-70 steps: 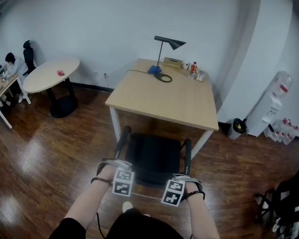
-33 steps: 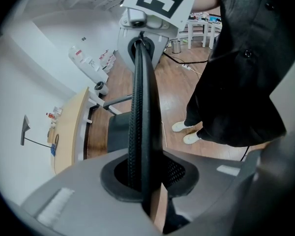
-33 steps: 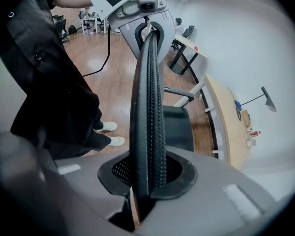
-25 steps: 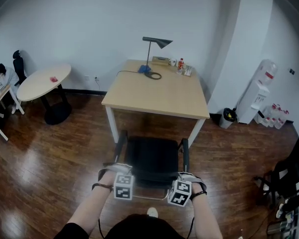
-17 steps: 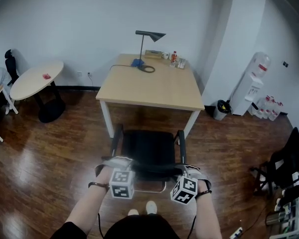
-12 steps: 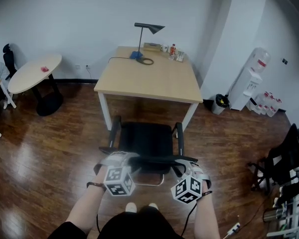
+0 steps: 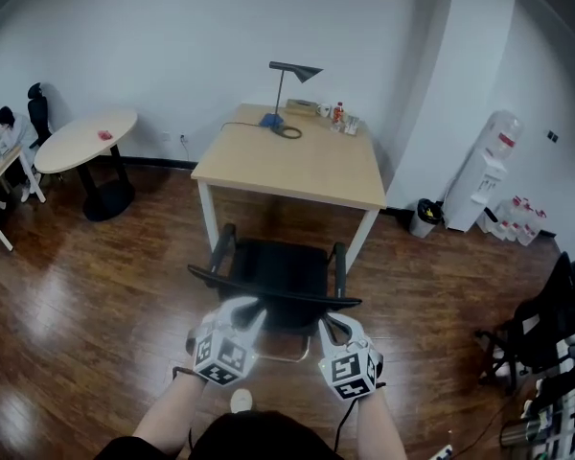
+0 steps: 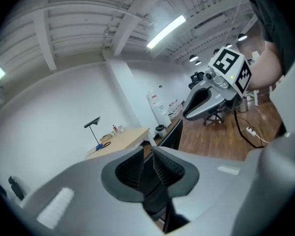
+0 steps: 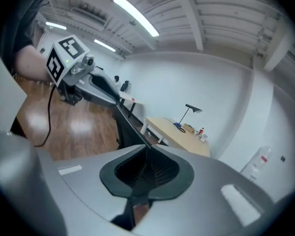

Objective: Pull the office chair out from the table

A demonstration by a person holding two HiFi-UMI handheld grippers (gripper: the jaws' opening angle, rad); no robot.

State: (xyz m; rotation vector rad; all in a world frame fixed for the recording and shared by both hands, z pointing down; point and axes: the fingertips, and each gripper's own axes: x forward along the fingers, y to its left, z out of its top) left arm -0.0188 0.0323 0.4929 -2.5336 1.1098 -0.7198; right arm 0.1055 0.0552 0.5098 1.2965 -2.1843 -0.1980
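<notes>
Sitting just in front of the table's [image 7: 297, 166] near edge, the office chair [image 7: 286, 274] is facing it. The left gripper [image 7: 252, 307] and right gripper [image 7: 328, 326] have just been closing, and both are now pinching the chair back's thin top rim. Wooden floor [image 7: 96, 286] is lying open either side. The labels on the bottles [image 7: 337, 113] are too small to read.

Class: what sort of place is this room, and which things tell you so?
Most likely an office: a desk with a lamp on it, an office chair in front of it, and a water dispenser by the wall.
</notes>
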